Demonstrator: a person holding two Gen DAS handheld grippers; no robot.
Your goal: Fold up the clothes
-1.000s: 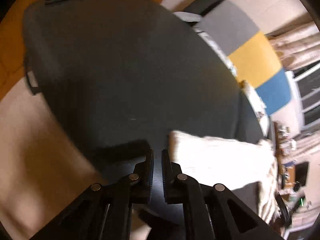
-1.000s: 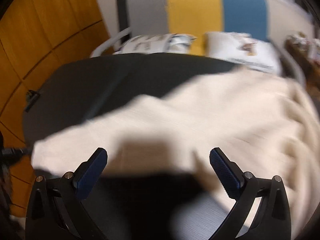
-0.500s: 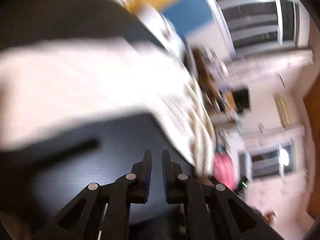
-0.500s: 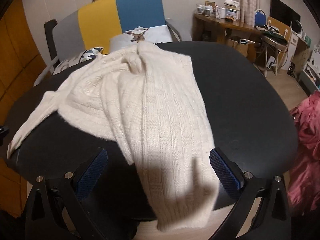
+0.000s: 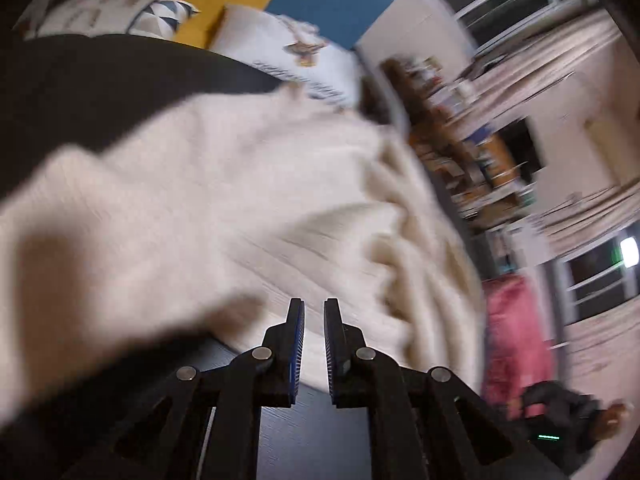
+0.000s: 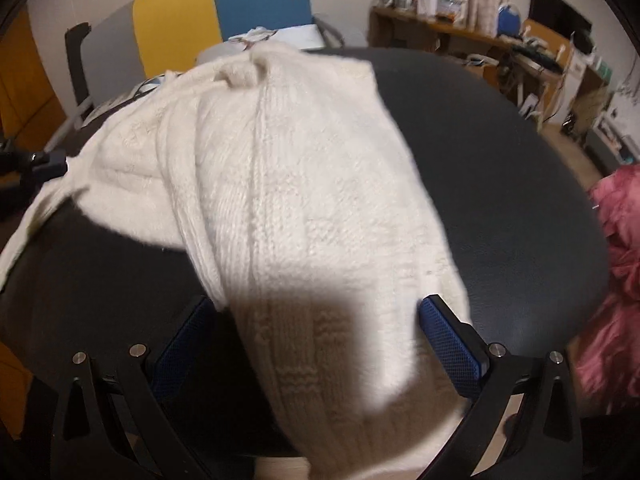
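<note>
A cream knit sweater (image 6: pixel 304 184) lies crumpled across a round black table (image 6: pixel 500 184), its lower part hanging over the near edge. My right gripper (image 6: pixel 316 320) is open, its blue-padded fingers (image 6: pixel 448 332) on either side of the sweater's near end. In the left wrist view the sweater (image 5: pixel 224 208) is blurred. My left gripper (image 5: pixel 314 316) is shut and empty, just above the sweater's near edge. The left gripper also shows at the far left of the right wrist view (image 6: pixel 48 160), beside a sleeve.
A grey, yellow and blue chair back (image 6: pixel 200 20) with cushions (image 5: pixel 288 56) stands behind the table. A cluttered wooden desk (image 6: pixel 480 40) is at the back right. A pink garment (image 6: pixel 616 264) lies at the right, beyond the table edge.
My left gripper swung from the bare table top to over the sweater, staying shut. My right gripper moved in closer, and the sweater's near end now lies between its open fingers.
</note>
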